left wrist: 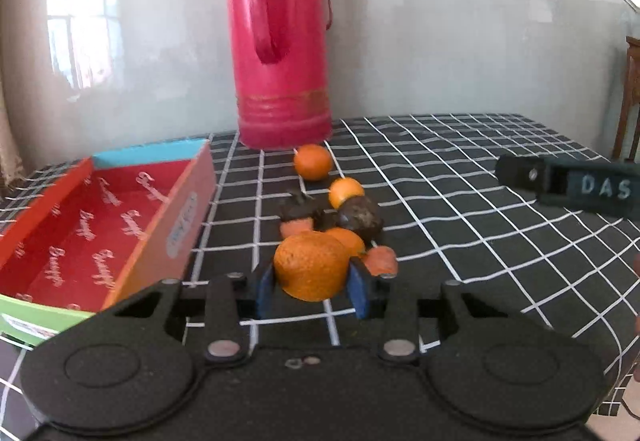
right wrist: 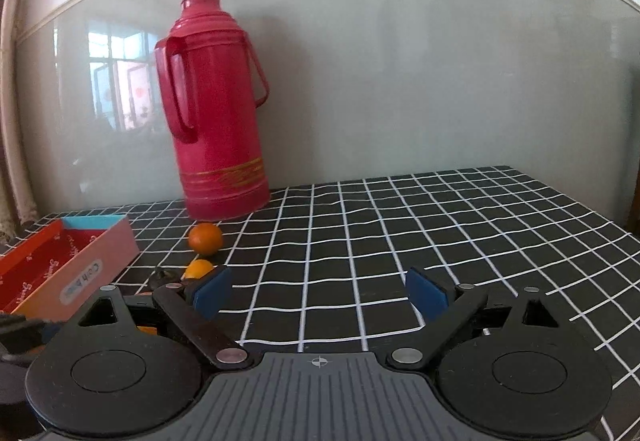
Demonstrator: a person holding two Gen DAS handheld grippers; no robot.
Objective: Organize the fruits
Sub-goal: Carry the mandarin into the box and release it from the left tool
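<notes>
Left gripper [left wrist: 312, 287]: lower centre of the left wrist view, blue pads pressed against both sides of a large orange [left wrist: 312, 267], which sits low over the checked cloth [left wrist: 460, 201].

Right gripper [right wrist: 318, 295]: lower centre of the right wrist view, jaws spread wide with nothing between the blue pads, only cloth showing in the gap. Its dark body also appears at the right edge of the left wrist view.

Fruit, loose, centre of the left wrist view, in a line running up the frame from the held orange:
- second orange [left wrist: 347, 239], just behind the held one and partly hidden by it
- two small reddish-orange pieces [left wrist: 382, 260], one at either side of the cluster; kind cannot be told
- two dark brown fruits [left wrist: 360, 217], side by side, the left one with a stem cap
- small orange [left wrist: 346, 192], touching the right dark fruit from behind
- round orange [left wrist: 313, 162], farthest up, just in front of the flask

Red box [left wrist: 100, 225]: left of the frame, open-topped, red lining with pale script, nothing inside it that can be seen; near the fruit line but apart from it.

Pink flask [left wrist: 280, 41]: upper centre, upright, handle toward the camera, against a pale glossy wall [left wrist: 480, 21].
</notes>
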